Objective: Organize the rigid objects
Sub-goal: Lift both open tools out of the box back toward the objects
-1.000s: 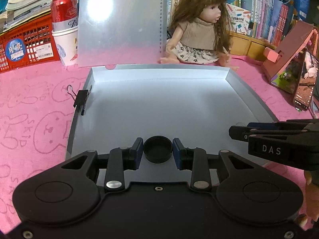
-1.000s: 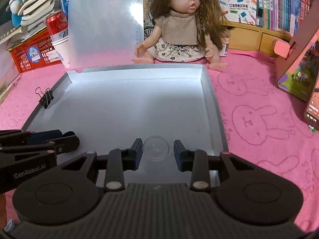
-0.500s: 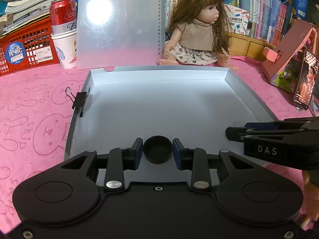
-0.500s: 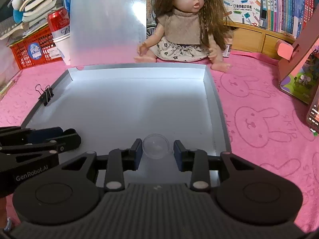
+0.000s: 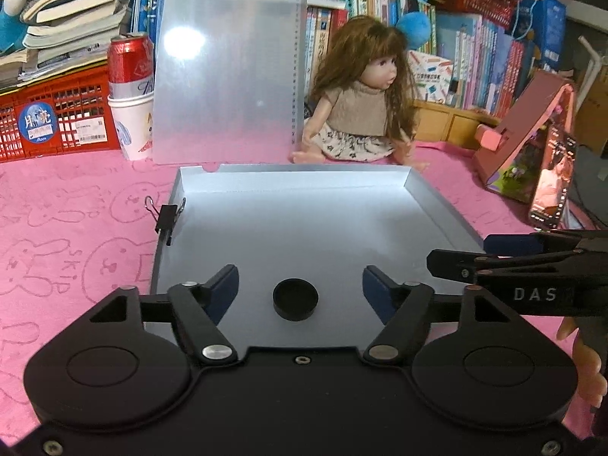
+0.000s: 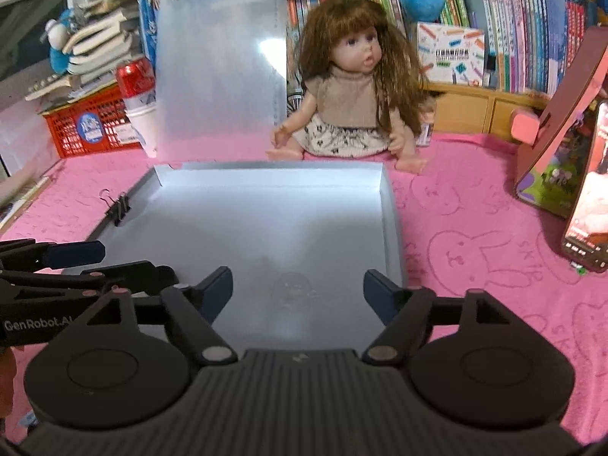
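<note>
Indoor lighting is moderate and comes from above. A round glare spot sits on the translucent clipboard (image 5: 228, 72), with a bright sheen across the grey tray (image 5: 304, 205). Fisheye bending curves both views' edges. The right wrist view is slightly blurred; corners are dark.

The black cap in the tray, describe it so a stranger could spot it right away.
Find the shallow grey tray on the pink cloth in front of the doll. Near its front edge lies a small round black cap. The clear cap beside it is see-through; this one is solid black.
</note>
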The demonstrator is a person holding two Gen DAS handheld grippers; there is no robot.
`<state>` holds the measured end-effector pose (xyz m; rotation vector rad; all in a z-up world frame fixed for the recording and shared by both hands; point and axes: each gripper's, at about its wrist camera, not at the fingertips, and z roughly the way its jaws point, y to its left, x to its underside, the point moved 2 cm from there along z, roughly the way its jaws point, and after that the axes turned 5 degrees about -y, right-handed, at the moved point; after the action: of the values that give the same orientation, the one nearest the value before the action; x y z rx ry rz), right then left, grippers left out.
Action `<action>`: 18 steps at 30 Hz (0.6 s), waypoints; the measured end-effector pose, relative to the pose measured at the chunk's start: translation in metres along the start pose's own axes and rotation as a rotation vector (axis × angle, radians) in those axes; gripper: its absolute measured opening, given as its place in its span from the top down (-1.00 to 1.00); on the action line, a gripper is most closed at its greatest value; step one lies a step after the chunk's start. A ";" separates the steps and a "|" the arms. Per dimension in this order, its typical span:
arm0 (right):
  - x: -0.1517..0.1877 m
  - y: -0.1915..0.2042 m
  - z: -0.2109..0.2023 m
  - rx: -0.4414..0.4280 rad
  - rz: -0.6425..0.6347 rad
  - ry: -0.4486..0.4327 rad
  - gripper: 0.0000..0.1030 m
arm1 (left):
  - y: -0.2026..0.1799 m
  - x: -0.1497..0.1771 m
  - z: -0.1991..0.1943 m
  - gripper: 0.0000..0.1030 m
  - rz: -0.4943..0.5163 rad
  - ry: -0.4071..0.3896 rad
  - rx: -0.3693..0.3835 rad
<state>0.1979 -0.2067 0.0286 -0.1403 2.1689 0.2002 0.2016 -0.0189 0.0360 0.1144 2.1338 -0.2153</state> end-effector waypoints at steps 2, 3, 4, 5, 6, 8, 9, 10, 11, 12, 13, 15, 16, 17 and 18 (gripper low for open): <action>0.002 0.000 -0.008 -0.004 -0.009 -0.012 -0.71 | 0.000 0.002 -0.008 -0.44 0.006 -0.013 0.007; 0.004 0.000 -0.012 -0.007 -0.014 -0.017 -0.71 | -0.001 0.003 -0.012 -0.45 0.010 -0.017 0.010; 0.006 0.001 -0.015 -0.010 -0.020 -0.021 -0.72 | -0.001 0.004 -0.016 -0.46 0.013 -0.021 0.011; 0.008 0.002 -0.018 -0.011 -0.025 -0.025 -0.73 | -0.002 0.005 -0.020 -0.46 0.016 -0.024 0.014; 0.010 0.002 -0.021 -0.013 -0.029 -0.028 -0.73 | -0.003 0.006 -0.024 -0.47 0.018 -0.028 0.018; 0.014 0.004 -0.027 -0.017 -0.037 -0.033 -0.74 | -0.004 0.010 -0.031 -0.47 0.022 -0.033 0.025; 0.016 0.005 -0.030 -0.020 -0.041 -0.036 -0.74 | -0.005 0.012 -0.035 -0.47 0.026 -0.034 0.029; 0.018 0.005 -0.033 -0.022 -0.047 -0.039 -0.74 | -0.007 0.014 -0.038 -0.47 0.030 -0.036 0.032; 0.020 0.007 -0.036 -0.023 -0.054 -0.043 -0.74 | -0.008 0.016 -0.041 -0.48 0.035 -0.037 0.035; 0.022 0.008 -0.039 -0.024 -0.063 -0.047 -0.75 | -0.009 0.018 -0.045 -0.48 0.041 -0.040 0.037; 0.024 0.009 -0.042 -0.024 -0.072 -0.051 -0.77 | -0.011 0.020 -0.049 -0.48 0.048 -0.045 0.039; 0.028 0.013 -0.048 -0.024 -0.089 -0.061 -0.81 | -0.013 0.024 -0.056 -0.49 0.055 -0.053 0.040; 0.031 0.015 -0.051 -0.026 -0.097 -0.065 -0.82 | -0.015 0.027 -0.060 -0.49 0.057 -0.058 0.042; 0.033 0.016 -0.054 -0.028 -0.105 -0.067 -0.82 | -0.015 0.029 -0.063 -0.49 0.058 -0.061 0.045; 0.036 0.018 -0.056 -0.030 -0.114 -0.070 -0.83 | -0.016 0.031 -0.067 -0.49 0.060 -0.064 0.047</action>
<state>0.1291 -0.2008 0.0327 -0.2692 2.0817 0.1702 0.1269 -0.0214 0.0471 0.1964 2.0592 -0.2315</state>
